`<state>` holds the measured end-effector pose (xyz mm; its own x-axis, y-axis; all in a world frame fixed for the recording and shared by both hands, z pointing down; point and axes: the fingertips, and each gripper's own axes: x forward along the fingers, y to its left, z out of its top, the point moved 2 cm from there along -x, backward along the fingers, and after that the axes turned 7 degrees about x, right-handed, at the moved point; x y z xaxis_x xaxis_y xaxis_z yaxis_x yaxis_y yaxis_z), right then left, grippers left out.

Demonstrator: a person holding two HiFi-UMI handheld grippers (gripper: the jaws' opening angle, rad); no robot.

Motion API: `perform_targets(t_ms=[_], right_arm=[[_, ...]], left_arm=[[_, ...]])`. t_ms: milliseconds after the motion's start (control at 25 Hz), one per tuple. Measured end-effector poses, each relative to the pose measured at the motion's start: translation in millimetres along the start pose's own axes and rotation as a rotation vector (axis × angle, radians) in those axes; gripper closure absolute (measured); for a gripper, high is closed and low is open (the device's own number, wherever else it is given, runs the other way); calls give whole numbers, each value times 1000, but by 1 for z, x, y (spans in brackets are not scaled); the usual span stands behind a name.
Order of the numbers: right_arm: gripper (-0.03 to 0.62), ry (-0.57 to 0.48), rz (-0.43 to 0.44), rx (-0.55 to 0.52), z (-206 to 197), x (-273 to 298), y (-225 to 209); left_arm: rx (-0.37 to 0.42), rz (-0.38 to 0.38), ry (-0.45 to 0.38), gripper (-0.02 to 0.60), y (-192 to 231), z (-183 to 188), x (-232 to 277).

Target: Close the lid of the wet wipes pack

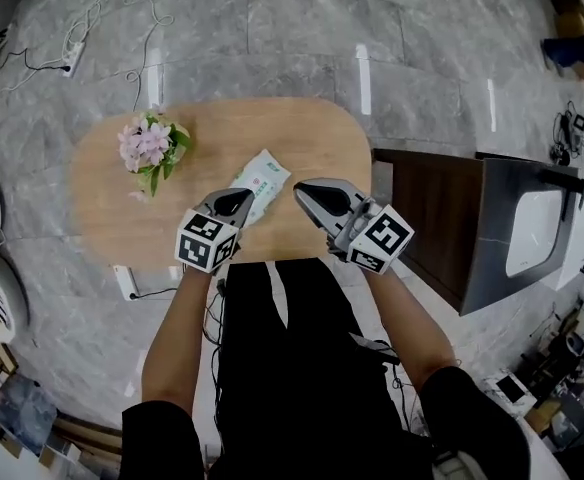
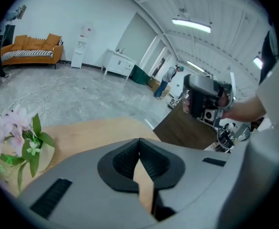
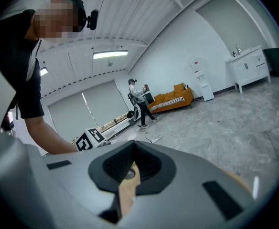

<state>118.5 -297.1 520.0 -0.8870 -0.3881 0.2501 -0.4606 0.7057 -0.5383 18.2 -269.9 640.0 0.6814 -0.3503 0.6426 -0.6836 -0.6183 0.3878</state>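
Note:
The wet wipes pack (image 1: 262, 180), white with green print, lies slantwise in the middle of the light wooden table (image 1: 302, 133). Whether its lid is up or down I cannot tell from here. My left gripper (image 1: 240, 200) hangs above the pack's near end, jaws shut and empty. To the right of the pack, my right gripper (image 1: 307, 190) is raised above the table, also shut with nothing in it. The left gripper view has its own closed tips (image 2: 139, 140) over bare tabletop (image 2: 91, 130). In the right gripper view the closed tips (image 3: 133, 143) point out across the room. Neither gripper view shows the pack.
A small pot of pink flowers (image 1: 152, 148) stands on the table's left part. A dark cabinet (image 1: 437, 218) with a white basin adjoins the table on the right. A power strip (image 1: 125, 281) and cables lie on the grey floor. A person (image 3: 138, 104) stands far off by an orange sofa.

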Motion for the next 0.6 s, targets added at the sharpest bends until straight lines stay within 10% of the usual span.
perform_targets(t_ms=[600], right_arm=[[585,-143,-18,-173,133,-31,109]], left_arm=[[99,-91,-433,566,-64,146,-184]])
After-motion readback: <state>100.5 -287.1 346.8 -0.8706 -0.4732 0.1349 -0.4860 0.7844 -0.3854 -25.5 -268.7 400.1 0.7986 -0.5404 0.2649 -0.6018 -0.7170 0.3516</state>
